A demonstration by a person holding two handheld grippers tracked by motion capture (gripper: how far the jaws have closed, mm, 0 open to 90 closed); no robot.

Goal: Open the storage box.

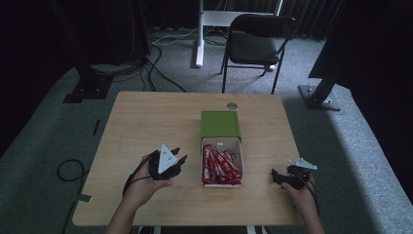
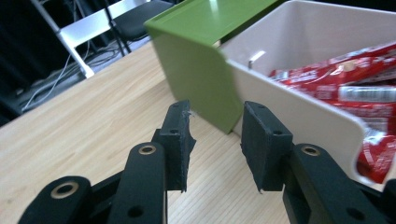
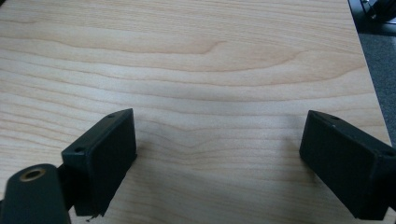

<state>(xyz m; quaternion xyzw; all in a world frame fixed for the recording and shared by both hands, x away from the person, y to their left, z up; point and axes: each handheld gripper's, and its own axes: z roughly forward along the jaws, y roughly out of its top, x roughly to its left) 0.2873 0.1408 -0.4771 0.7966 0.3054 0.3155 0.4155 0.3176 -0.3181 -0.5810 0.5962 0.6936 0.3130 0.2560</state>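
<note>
My left gripper [image 2: 215,140] sits slightly apart, empty, beside the white box [image 1: 237,146] mid-table; right gripper [image 3: 219,158] is wide apart. I'd pinch its thin stiff wall (light, probably slides).

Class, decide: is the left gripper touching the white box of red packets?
Apart. In the left gripper view, bare table shows between the left gripper and the white box; its jaws are parted and hold nothing.
</note>
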